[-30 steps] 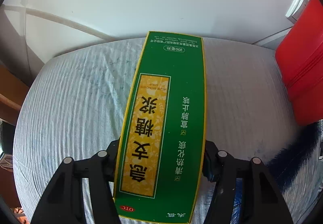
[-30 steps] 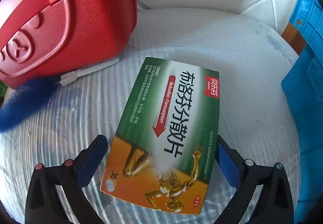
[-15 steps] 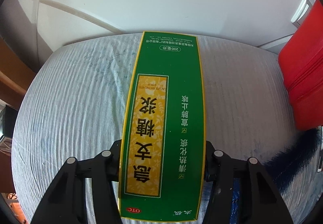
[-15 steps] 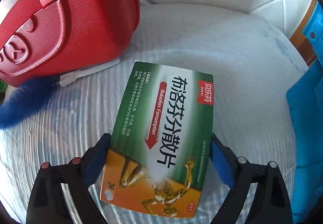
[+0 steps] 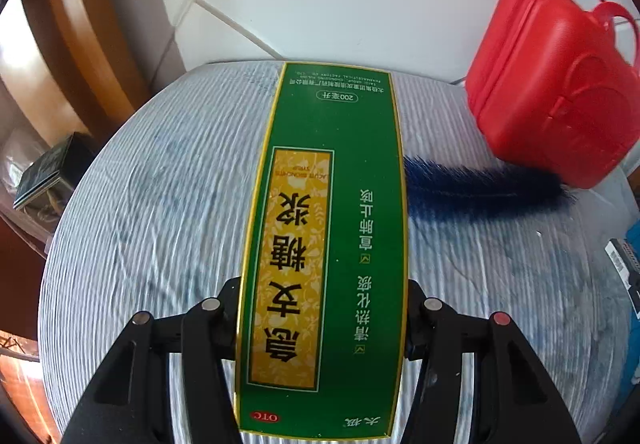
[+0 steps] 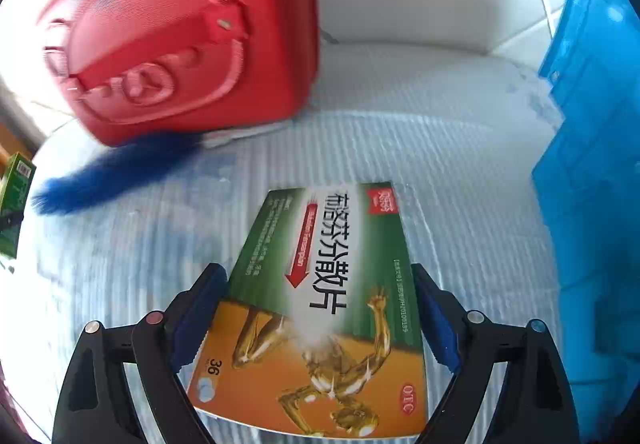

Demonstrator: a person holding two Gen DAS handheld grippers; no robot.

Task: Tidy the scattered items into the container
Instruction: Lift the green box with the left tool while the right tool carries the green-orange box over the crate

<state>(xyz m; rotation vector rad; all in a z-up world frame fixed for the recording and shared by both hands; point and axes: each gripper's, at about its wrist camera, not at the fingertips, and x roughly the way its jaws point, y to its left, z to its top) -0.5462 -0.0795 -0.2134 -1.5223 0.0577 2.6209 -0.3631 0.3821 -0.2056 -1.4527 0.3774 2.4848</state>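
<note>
Left gripper (image 5: 324,320): black jaws clamped on the long green-and-yellow syrup carton (image 5: 326,244), angled steeply down.
Right gripper (image 6: 320,308): blue-padded jaws closing against the flat green-and-orange tablet box (image 6: 320,308), angled down.
Room: striped white cloth tabletop (image 5: 160,203) bare leftward; red hard-shell case (image 5: 560,83) and blue fluffy brush (image 5: 480,187) rightward; blue plastic crate (image 6: 592,163) at the right edge.

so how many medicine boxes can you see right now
2. A tall green syrup box is clamped in the left claw. A green and orange tablet box sits between the closing jaws of the right claw. More may be out of view.
</note>
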